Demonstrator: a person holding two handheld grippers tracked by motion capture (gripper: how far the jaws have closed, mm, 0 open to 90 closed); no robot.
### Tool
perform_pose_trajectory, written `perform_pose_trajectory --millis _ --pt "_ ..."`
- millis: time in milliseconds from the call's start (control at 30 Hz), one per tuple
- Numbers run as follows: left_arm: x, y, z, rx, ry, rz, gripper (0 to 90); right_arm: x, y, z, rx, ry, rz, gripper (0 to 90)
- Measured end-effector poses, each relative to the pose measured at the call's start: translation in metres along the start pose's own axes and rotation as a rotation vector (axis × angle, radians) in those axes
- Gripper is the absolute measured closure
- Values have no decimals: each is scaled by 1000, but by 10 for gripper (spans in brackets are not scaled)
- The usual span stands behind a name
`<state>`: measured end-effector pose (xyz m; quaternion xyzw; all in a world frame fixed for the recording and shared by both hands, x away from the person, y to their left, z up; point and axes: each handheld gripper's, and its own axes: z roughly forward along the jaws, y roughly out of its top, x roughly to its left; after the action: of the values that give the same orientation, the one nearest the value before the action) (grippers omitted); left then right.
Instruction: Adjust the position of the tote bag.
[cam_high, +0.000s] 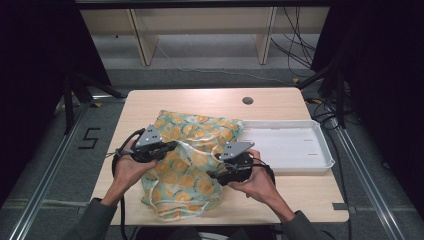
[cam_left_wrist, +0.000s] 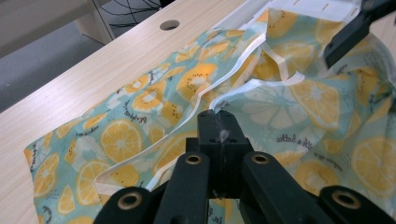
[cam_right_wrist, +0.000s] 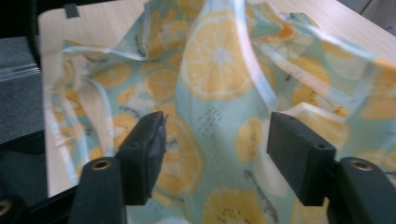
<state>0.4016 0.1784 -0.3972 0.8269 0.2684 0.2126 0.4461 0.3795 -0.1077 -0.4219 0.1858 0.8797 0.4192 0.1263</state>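
Wood table (cam_high: 150, 102) holds everything, light and flat. On its right side sits a white plastic tray (cam_high: 300, 150). Your soft green cloth bag with orange fruit slices (cam_high: 187, 165) lies crumpled in the middle. Your left gripper (cam_left_wrist: 217, 122) pinches its white edge tight. Your right gripper (cam_right_wrist: 215, 140) is let go, jaws wide apart at the cloth.

Even overhead light falls on the pale counter (cam_high: 280, 200) in the high view, while the surroundings on both sides drop into near-black. Shadows are soft and short. The left gripper view is crisp up close, softening toward the far edge. The right gripper view is smeared, the citrus-print cloth (cam_right_wrist: 219, 60) blurred and slightly washed out.
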Motion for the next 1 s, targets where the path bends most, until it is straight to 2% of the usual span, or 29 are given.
perform_pose_trajectory --millis 133,167,200,233,267,300,333,367,433,500,567,600,633,667,700,733,800,833,867,933,967,1000 --pt "3 4 2 -8 -9 0 900 5 2 10 13 -23 -16 325" --pt "3 7 4 -26 -10 -11 900 8 3 17 45 -38 -22 314" --pt "3 7 4 -26 -10 -11 900 8 3 17 45 -38 -22 314" --pt "4 9 4 -31 -11 -12 900 10 2 24 54 -70 -25 378" --pt "4 10 4 -36 -14 -18 900 10 2 24 54 -70 -25 378" --pt "4 11 4 -47 -15 -21 900 9 1 28 82 -83 -57 563" --pt "5 12 4 -49 -14 -21 900 9 1 28 82 -83 -57 563" --pt "6 13 4 -55 -10 -20 900 6 1 28 94 -77 -78 771" --pt "7 14 4 -55 -10 -17 900 -1 2 24 86 -83 -97 888" --pt "9 12 6 -61 -6 -22 900 -10 4 18 64 -97 -102 900" --pt "11 11 9 -64 -4 -24 900 -20 6 13 42 -121 -84 900" --pt "11 11 9 -64 -4 -24 899 -20 6 13 42 -121 -84 900" --pt "13 9 13 -60 -3 -24 899 -30 9 9 21 -144 -74 900" --pt "13 9 13 -60 -3 -24 898 -30 9 9 21 -144 -74 900" --pt "14 7 16 -58 1 -18 894 -41 12 7 -7 -166 -69 900" --pt "14 6 18 -53 7 -24 887 -45 13 6 -16 -179 -55 900" --pt "15 5 20 -56 12 -25 831 -50 15 5 -29 -188 -50 900" --pt "15 2 23 -37 5 -21 798 -58 18 4 -49 -202 -36 900" --pt "13 1 23 -26 -10 -20 754 -62 19 4 -54 -206 -37 900" --pt "10 -1 23 -25 -9 -19 657 -65 20 3 -58 -212 -28 900" --pt "8 -1 20 -4 0 1 657 -68 21 3 -69 -210 -22 900" --pt "4 -2 16 2 -2 11 615 -73 23 2 -79 -220 3 900"
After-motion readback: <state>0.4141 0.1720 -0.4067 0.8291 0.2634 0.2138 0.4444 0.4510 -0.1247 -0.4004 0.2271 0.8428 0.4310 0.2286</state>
